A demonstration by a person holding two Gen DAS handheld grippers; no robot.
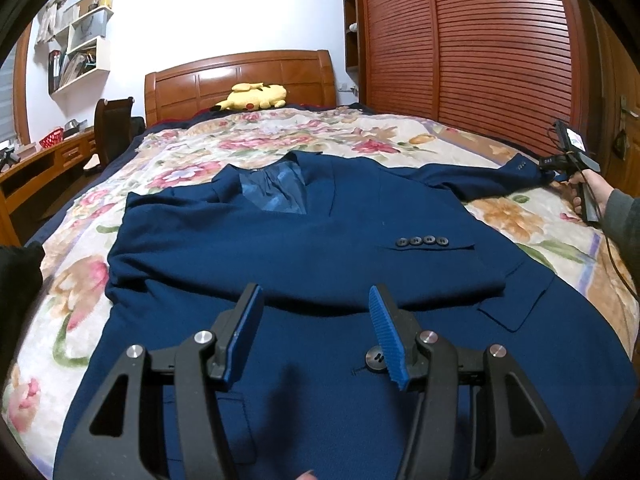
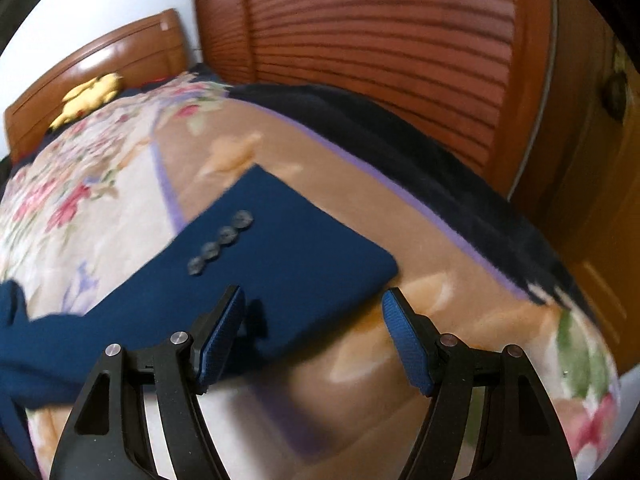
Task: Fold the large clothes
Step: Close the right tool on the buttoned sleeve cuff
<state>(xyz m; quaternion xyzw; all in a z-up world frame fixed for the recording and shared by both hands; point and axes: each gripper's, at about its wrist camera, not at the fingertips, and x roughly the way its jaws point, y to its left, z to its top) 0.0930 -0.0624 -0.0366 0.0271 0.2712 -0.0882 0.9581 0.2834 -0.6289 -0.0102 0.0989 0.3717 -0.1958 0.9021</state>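
Observation:
A dark blue suit jacket (image 1: 320,248) lies face up on the bed, collar toward the headboard. One sleeve is folded across its chest, and that cuff with its buttons (image 1: 420,241) rests at the right. The other sleeve (image 1: 492,178) stretches out to the right edge of the bed. My left gripper (image 1: 315,292) hovers open over the jacket's lower front, near a front button (image 1: 376,357), with nothing between its pads. My right gripper (image 2: 314,320) is open just above the near edge of the outstretched sleeve's cuff (image 2: 280,256). Its left finger (image 2: 222,336) is over the cloth, and the view is blurred.
A floral blanket (image 1: 280,136) covers the bed, with a yellow plush toy (image 1: 254,97) by the wooden headboard (image 1: 240,76). A slatted wardrobe (image 1: 480,40) runs close along the right side. A desk and chair (image 1: 114,128) stand at the left. A person's hand (image 1: 588,192) holds the right gripper.

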